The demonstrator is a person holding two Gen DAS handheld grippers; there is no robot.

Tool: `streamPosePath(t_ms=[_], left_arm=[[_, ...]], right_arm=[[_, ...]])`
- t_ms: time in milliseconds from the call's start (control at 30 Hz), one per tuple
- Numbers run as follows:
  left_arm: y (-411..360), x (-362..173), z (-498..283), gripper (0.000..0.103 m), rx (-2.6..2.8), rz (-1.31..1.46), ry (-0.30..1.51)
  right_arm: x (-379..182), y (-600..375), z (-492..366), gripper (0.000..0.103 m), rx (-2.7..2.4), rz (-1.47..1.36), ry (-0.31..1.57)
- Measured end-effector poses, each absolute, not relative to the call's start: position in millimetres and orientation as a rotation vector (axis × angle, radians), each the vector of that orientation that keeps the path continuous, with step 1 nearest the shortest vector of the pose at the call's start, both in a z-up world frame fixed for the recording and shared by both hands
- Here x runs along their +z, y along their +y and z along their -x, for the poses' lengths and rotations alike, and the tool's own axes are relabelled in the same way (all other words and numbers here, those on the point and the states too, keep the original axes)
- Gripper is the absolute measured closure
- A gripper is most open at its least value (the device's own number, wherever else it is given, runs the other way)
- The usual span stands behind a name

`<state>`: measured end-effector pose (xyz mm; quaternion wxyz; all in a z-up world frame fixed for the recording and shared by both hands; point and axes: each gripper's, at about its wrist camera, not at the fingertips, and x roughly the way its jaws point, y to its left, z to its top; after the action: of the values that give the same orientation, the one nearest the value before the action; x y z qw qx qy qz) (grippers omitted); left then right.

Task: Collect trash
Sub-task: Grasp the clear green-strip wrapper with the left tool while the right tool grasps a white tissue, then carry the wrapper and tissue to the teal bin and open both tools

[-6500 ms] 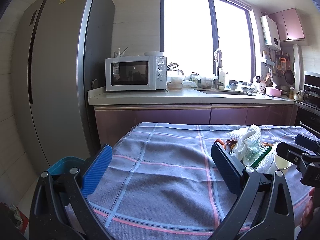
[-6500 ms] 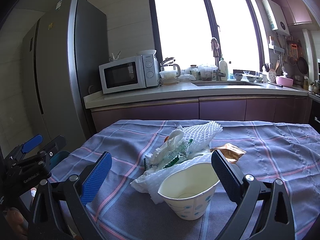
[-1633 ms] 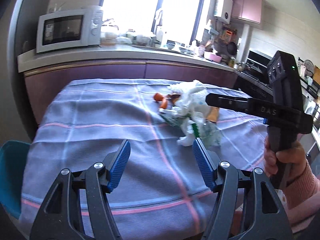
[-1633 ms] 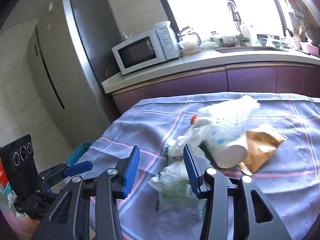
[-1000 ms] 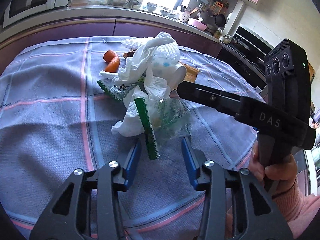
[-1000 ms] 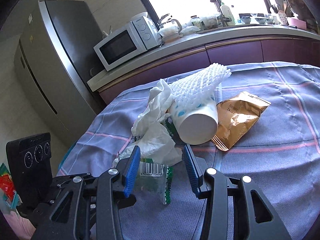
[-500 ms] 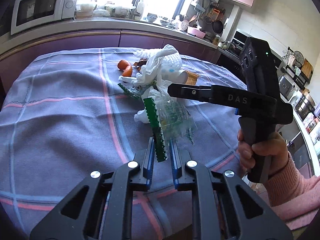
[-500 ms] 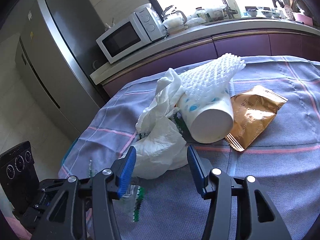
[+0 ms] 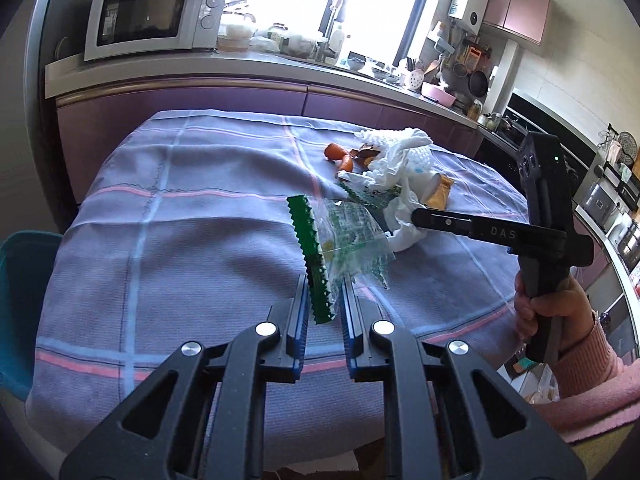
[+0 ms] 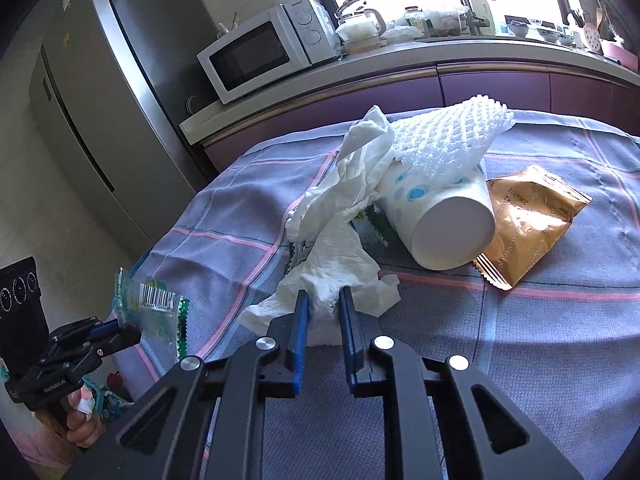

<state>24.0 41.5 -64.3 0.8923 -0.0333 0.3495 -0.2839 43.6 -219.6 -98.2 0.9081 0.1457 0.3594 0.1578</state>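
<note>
My left gripper (image 9: 323,292) is shut on a clear plastic wrapper with a green zigzag edge (image 9: 344,240) and holds it above the near part of the table. The wrapper also shows in the right wrist view (image 10: 150,304), held by the left gripper (image 10: 120,326). My right gripper (image 10: 323,304) is shut on a crumpled white tissue (image 10: 328,280) on the cloth. Behind it lie a tipped paper cup with blue dots (image 10: 440,220), a white foam net (image 10: 444,140) and a gold snack packet (image 10: 528,220).
The table has a purple checked cloth (image 9: 180,240). Orange peel pieces (image 9: 338,156) lie behind the trash pile. A teal bin (image 9: 20,292) stands at the table's left. A counter with a microwave (image 9: 152,16) and a fridge (image 10: 100,80) stand behind.
My left gripper has lifted the green-edged wrapper away from the pile toward the near left. My right gripper has moved onto the white tissue and closed on it.
</note>
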Motion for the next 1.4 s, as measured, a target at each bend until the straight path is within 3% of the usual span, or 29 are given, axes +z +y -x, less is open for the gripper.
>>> streamPosePath(t_ms=[400, 1400], left_arm=[[85, -53, -19, 0.088, -0.473, 0.082, 0.675], [247, -49, 9, 0.088, -0.054, 0.228, 0.633]], right_arm=[[-65, -176, -25, 0.091, 0.486, -0.264, 0.686], [-38, 4, -83, 0.091, 0.844, -0.072, 0.701]])
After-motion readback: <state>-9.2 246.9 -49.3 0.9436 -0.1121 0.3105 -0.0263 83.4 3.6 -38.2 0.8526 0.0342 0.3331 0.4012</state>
